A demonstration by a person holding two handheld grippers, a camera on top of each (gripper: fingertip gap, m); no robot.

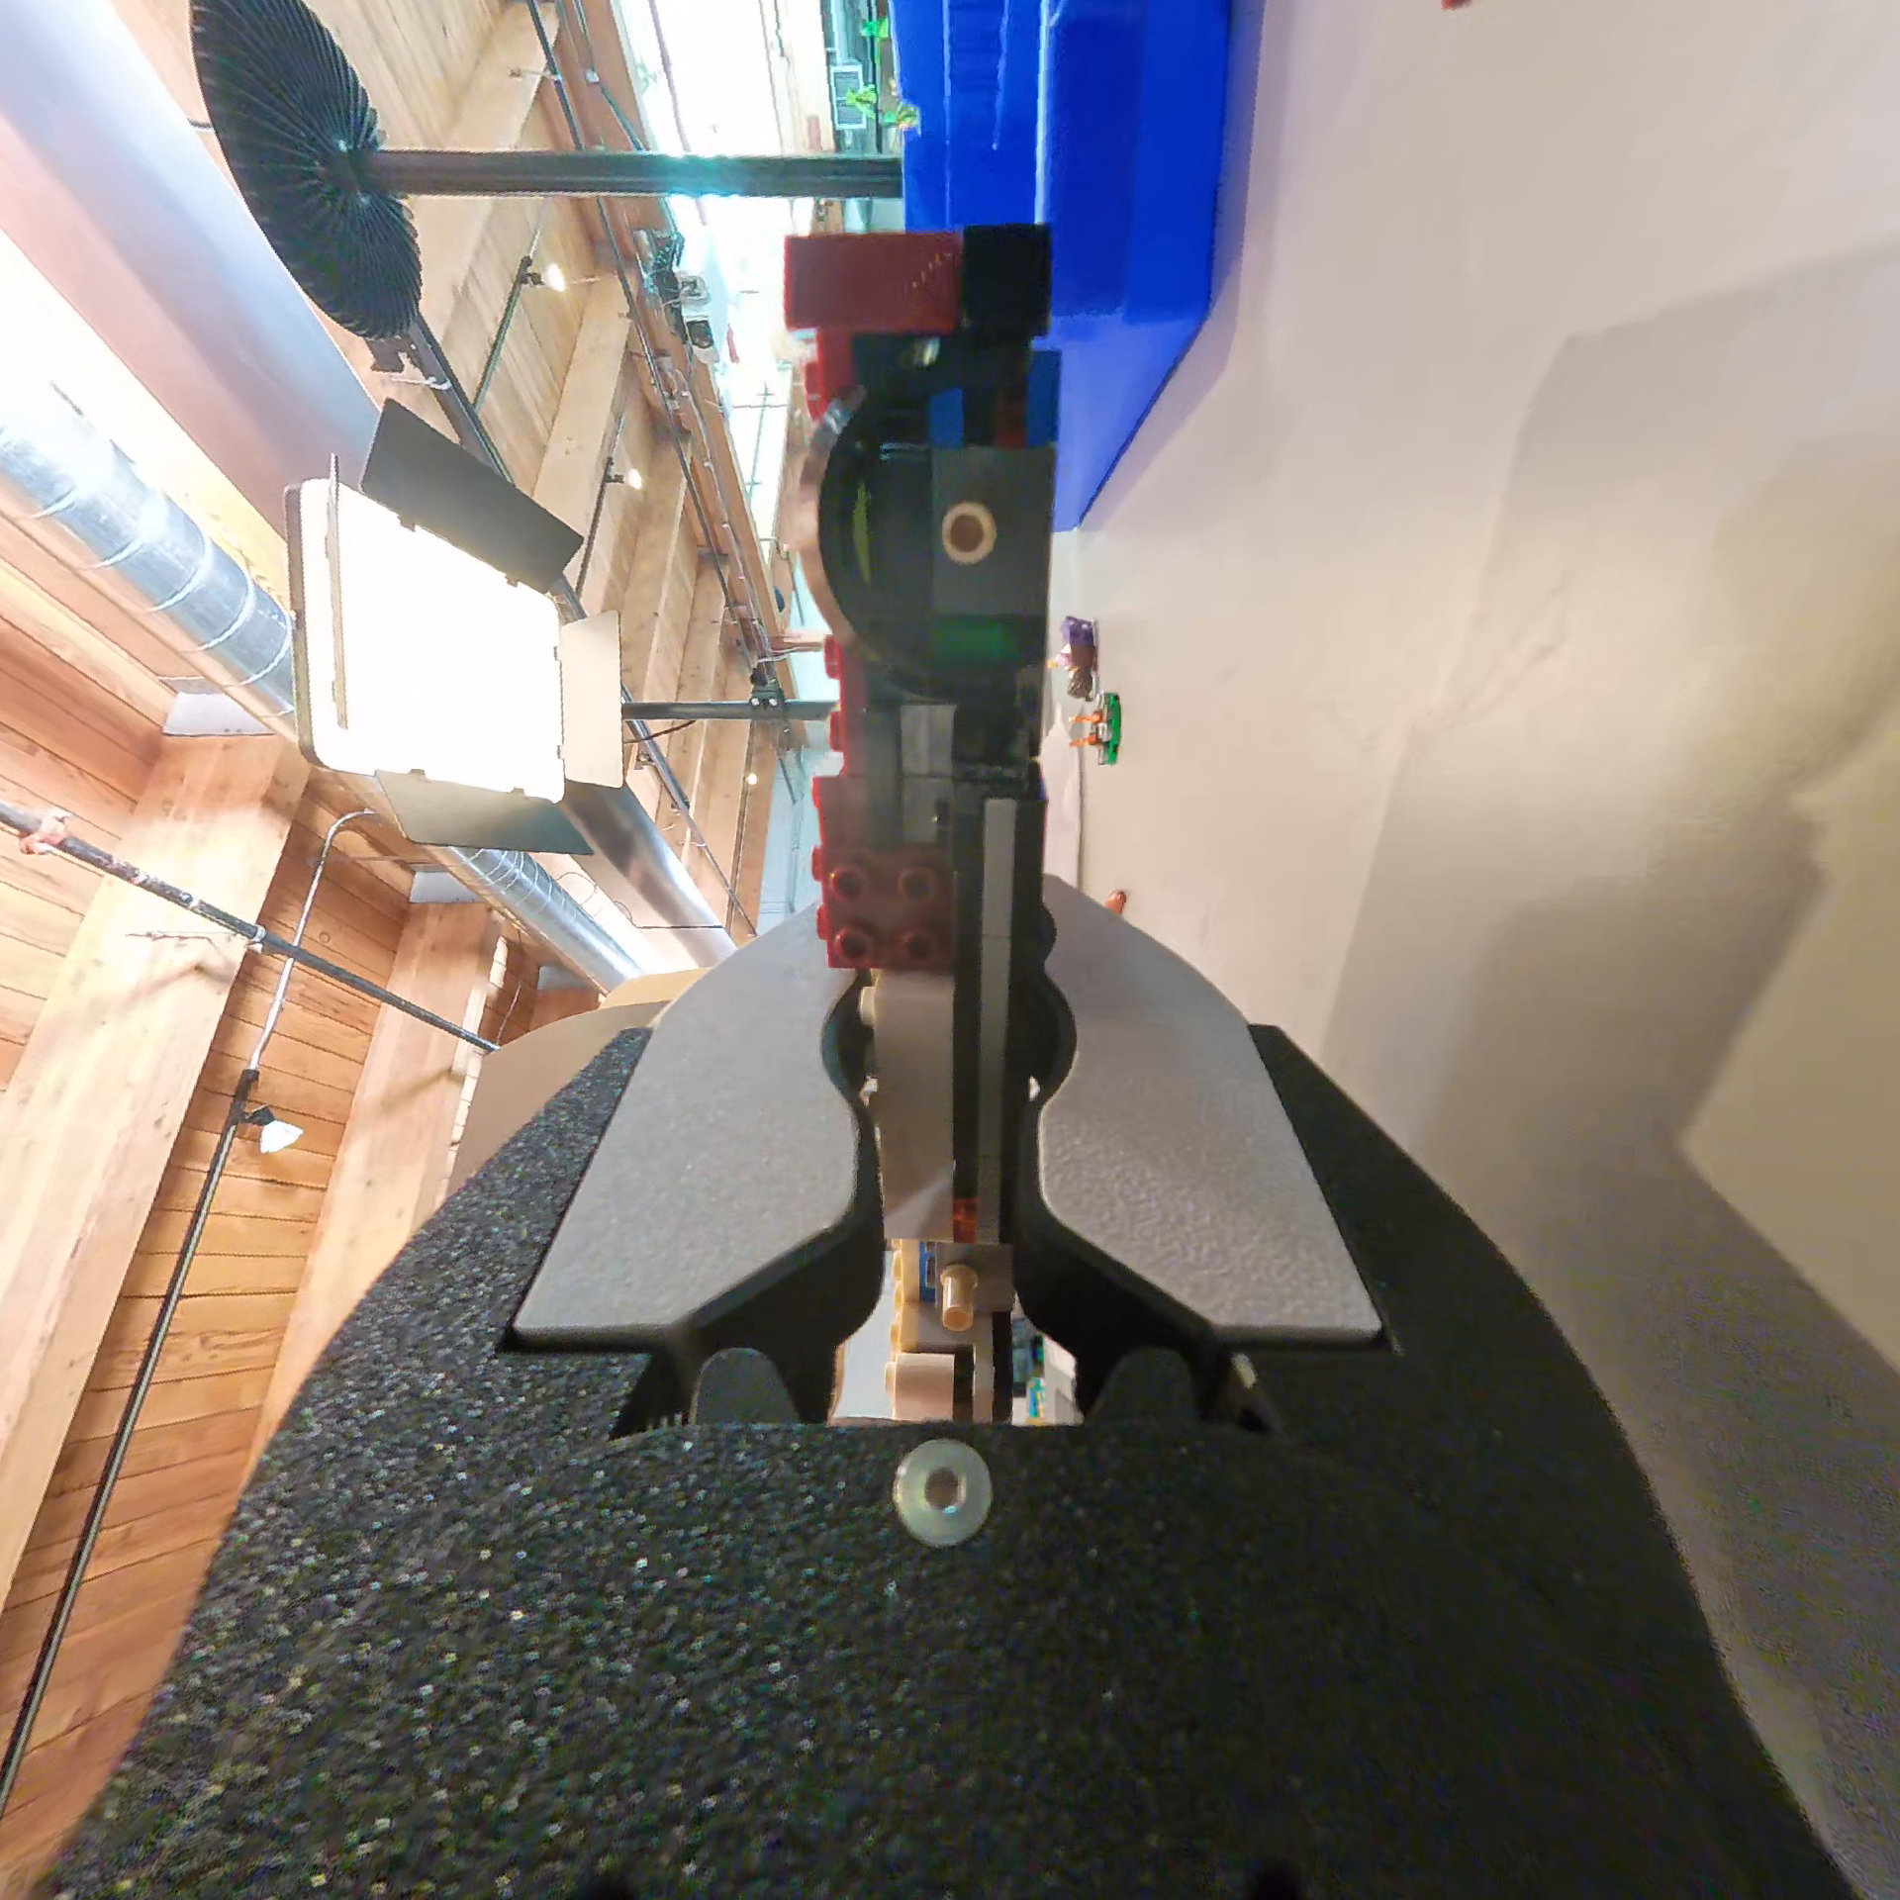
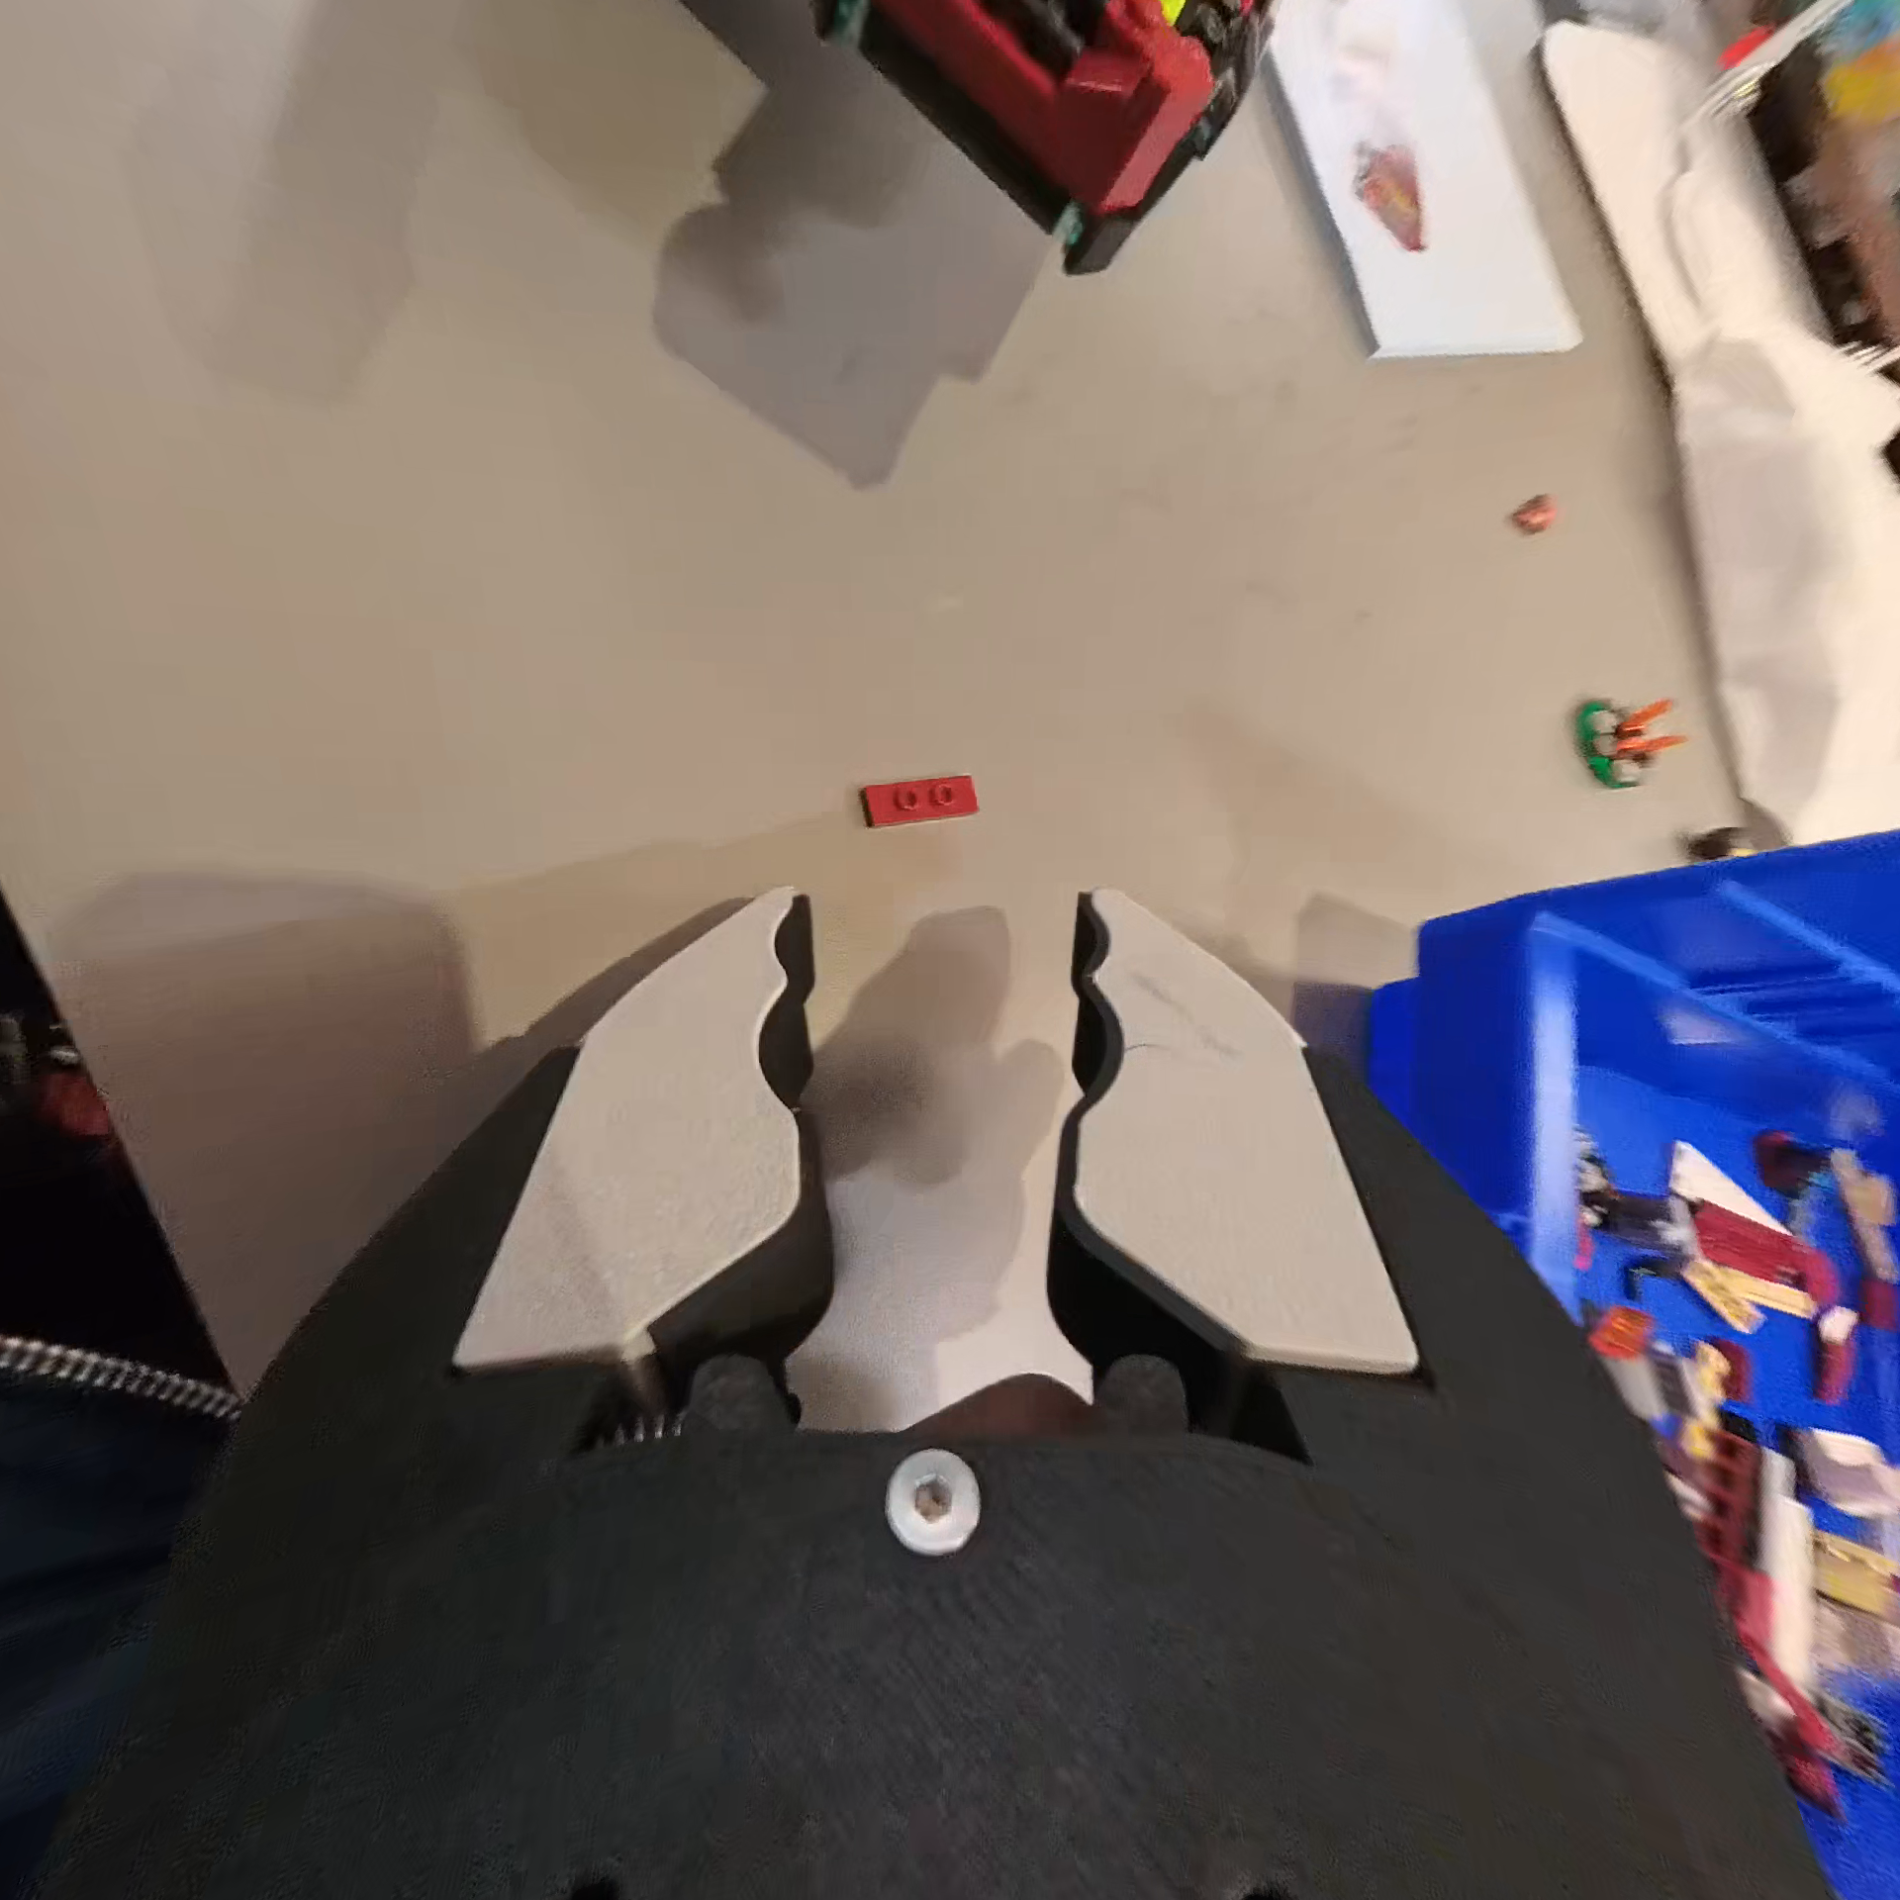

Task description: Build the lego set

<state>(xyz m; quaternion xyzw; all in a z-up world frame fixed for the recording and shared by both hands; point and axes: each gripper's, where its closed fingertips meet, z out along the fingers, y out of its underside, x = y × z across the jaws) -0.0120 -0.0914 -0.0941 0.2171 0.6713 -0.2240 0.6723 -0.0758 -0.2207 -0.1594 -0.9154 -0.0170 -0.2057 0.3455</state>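
Both grippers filled their views: the left gripper (image 1: 951, 987) clamped a brick model (image 1: 930, 576) of red, black and grey. Right gripper (image 2: 941, 925) hung wide and bare above the counter (image 2: 411, 617), near a red plate (image 2: 918, 800), beside a blue bin (image 2: 1645, 1028).

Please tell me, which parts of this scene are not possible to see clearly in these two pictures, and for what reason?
- Brick model, left wrist view: its near end is hidden between the left gripper fingers.
- The same model, right wrist view: cut off by the top edge.
- Blue bin contents, right wrist view: blurred, so the single pieces are unclear.
- Green piece, right wrist view: too small and blurred to name.
- Red plate lies ahead of the open right gripper, untouched.
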